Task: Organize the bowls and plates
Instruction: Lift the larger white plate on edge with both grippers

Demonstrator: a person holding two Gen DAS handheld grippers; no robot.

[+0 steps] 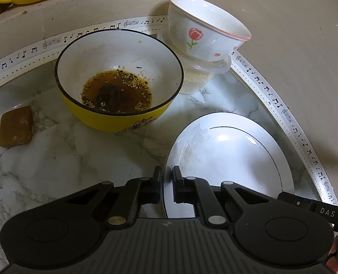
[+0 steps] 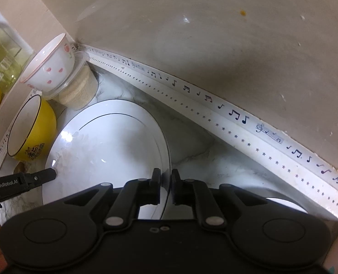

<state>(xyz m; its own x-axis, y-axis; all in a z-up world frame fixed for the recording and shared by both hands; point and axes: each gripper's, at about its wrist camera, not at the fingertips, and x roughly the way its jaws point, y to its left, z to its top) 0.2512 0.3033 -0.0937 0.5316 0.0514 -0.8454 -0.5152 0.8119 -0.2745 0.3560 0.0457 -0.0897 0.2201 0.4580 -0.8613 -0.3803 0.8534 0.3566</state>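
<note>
While the left wrist view alone shows sauce inside the yellow bowl [image 1: 118,84], both show each hand-held gripper, left [image 1: 167,182] and right [image 2: 166,182], clamped on opposite rims of the white plate [image 2: 105,141], near the worktop [image 1: 66,159] corner.

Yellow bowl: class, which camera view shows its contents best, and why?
The left wrist view: the yellow bowl faces the camera, showing brown liquid with seeds. The right wrist view shows it side-on at the edge, contents hidden.
</note>
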